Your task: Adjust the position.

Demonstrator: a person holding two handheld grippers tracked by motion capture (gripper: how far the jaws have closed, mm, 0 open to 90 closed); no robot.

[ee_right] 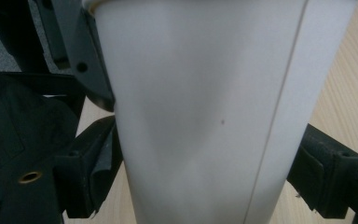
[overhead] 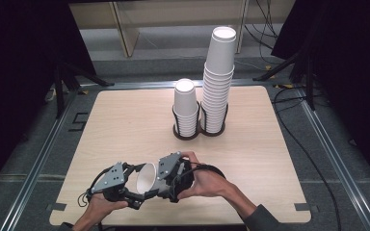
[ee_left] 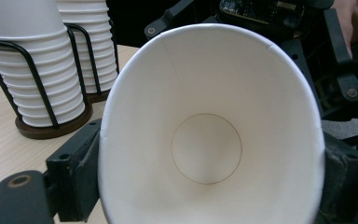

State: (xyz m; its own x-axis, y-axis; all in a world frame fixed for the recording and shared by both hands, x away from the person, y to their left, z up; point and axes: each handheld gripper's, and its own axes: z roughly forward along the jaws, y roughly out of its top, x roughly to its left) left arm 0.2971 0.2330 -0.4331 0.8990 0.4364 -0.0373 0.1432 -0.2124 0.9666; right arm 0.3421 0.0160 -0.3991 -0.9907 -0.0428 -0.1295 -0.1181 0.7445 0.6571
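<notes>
A single paper cup (overhead: 145, 179) is held on its side above the near edge of the desk (overhead: 125, 120), close to the middle of that edge and leaning toward the near left corner. It is clamped from two sides at once: the left gripper (overhead: 134, 193) is closed on the wall near the rim, its black jaws pressed to either side of the open mouth in the left gripper view, and the right gripper (overhead: 160, 186) is closed on the body, its padded jaws set against the outer wall in the right gripper view.

The thin wall can be crushed if either grip is tightened, and the rim already appears slightly squeezed out of round in the left gripper view, though the wide lens may account for some of that. If the two grippers are pulled or twisted against each other, the cup can be torn or creased; if one is released before the other is firm, the cup can be dropped over the near edge.

Toward the far edge, a short stack of cups (overhead: 186, 107) and a tall stack of cups (overhead: 218, 82) are kept in a wire holder (overhead: 198, 129). The tall stack can be toppled by a careless approach. Bare desk is left open between the hands and the holder, and toward both side edges.
</notes>
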